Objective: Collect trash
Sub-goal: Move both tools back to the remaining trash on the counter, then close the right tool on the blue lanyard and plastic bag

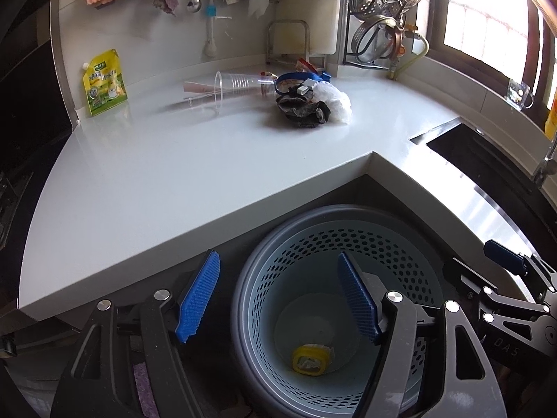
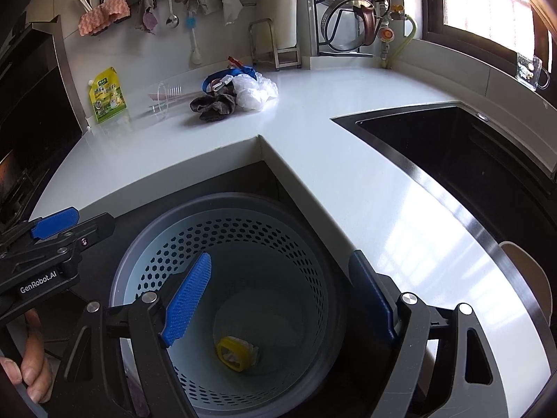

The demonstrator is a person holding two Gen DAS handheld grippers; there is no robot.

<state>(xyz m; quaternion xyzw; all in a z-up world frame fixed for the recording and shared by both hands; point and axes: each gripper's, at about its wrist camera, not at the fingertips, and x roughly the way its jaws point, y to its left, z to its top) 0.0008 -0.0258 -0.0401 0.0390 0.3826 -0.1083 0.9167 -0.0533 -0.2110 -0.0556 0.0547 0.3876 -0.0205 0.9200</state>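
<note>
Both grippers hang right over the trash bin (image 1: 334,313), which sits on the floor tucked into the inner corner of the white L-shaped worktop (image 1: 156,174). Left gripper (image 1: 278,303) has its jaws wide apart with nothing between them, and the right gripper (image 2: 282,299) is the same, jaws spread and empty, so the blue pads just frame the bin opening. The bin is a pale blue perforated basket inside a grey outer shell, and down at the bottom there's a yellow ring-shaped piece (image 1: 310,358) lying on some crumpled whitish scrap. The rest of the trash is well away, up toward the back wall of the worktop: a dark grey rag (image 1: 303,111) touching a scrunched white plastic bag (image 1: 334,99), with a blue strap (image 1: 299,78) looped just behind them. Just to the left of that pile a clear plastic cup (image 1: 236,87) lies on its side, open end facing away from the pile. Further left a yellow pouch (image 1: 104,82) leans against the wall. Black sink (image 2: 470,153) is set into the right-hand leg of the worktop. From the right wrist view you can see the person's fingers (image 2: 33,372) wrapped on the left gripper's handle.
</note>
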